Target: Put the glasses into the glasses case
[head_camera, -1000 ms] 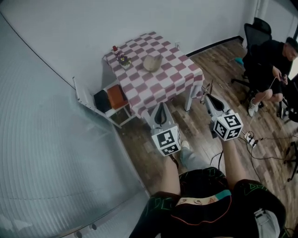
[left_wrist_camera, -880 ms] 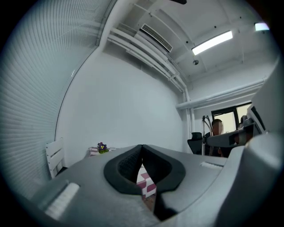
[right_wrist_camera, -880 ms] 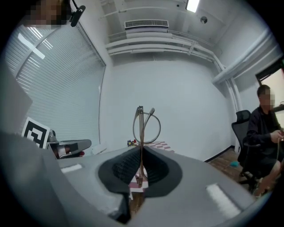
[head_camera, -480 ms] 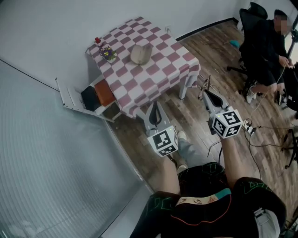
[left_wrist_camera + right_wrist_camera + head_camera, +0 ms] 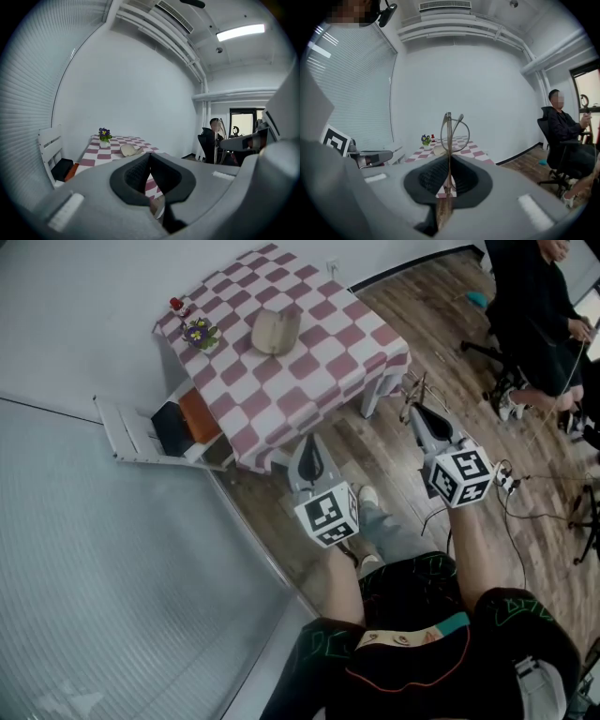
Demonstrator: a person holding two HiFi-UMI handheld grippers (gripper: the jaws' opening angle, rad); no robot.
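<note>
A beige glasses case lies partly open on the table with the pink-and-white checked cloth; the case also shows small in the left gripper view. My right gripper is shut on thin wire-framed glasses, which stand upright above its closed jaws. It hangs over the wooden floor off the table's near right corner. My left gripper is shut with nothing in it, just short of the table's near edge. Both point toward the table.
A small pot of purple flowers and a small red item sit at the table's far left corner. A white shelf unit with black and orange items stands left of it. A seated person and floor cables are at right.
The table has come nearer to both grippers and shifted left in the head view. The right gripper still holds the glasses; the left stays shut.
</note>
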